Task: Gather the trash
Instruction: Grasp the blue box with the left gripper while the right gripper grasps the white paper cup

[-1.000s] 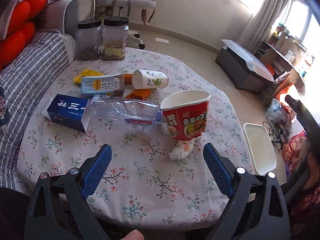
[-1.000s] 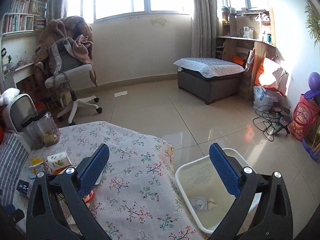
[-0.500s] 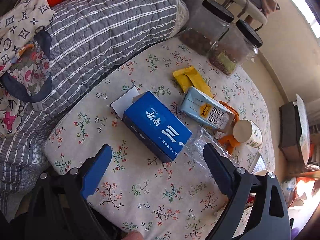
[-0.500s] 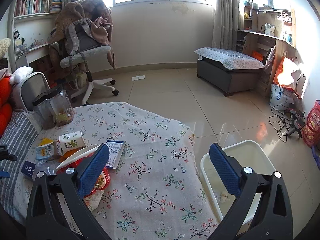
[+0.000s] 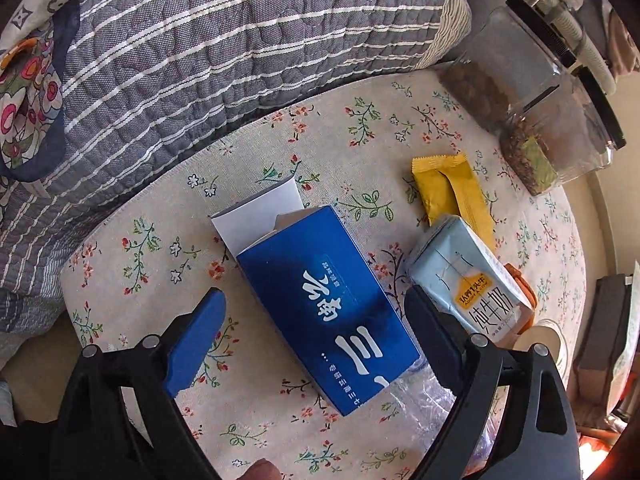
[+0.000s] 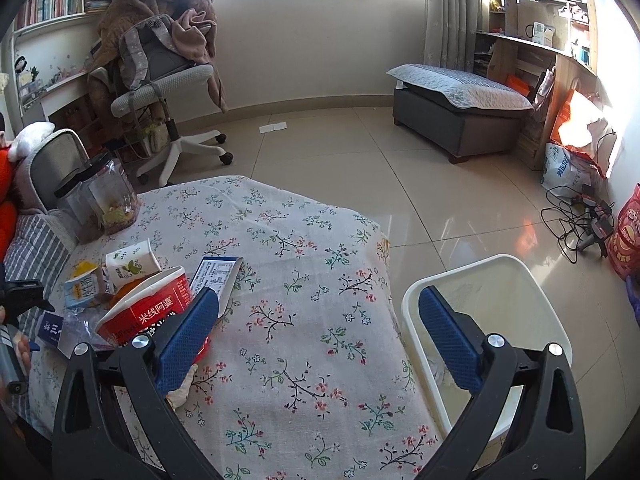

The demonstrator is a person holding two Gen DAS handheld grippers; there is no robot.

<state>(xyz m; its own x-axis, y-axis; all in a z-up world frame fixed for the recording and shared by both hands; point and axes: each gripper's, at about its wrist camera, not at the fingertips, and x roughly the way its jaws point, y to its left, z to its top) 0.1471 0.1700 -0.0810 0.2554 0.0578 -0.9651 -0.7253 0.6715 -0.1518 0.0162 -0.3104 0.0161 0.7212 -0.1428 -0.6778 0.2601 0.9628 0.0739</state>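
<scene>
The blue carton lies flat on the floral tablecloth, printed in white with the characters 云南 and 三, its white end flap hanging open toward the grey striped cushion. The left gripper hovers with its fingers spread wide on either side of the carton, not touching it. Just right of the carton lies a pale blue milk carton marked 纯牛奶, overlapping a yellow sachet; crumpled clear plastic, probably a bottle, pokes out under the blue carton's near end. The right gripper is spread wide and empty above the table edge, with a red noodle cup reading 米线阿婆 behind its left finger and a white bin holding some crumpled paper on the floor behind its right finger.
</scene>
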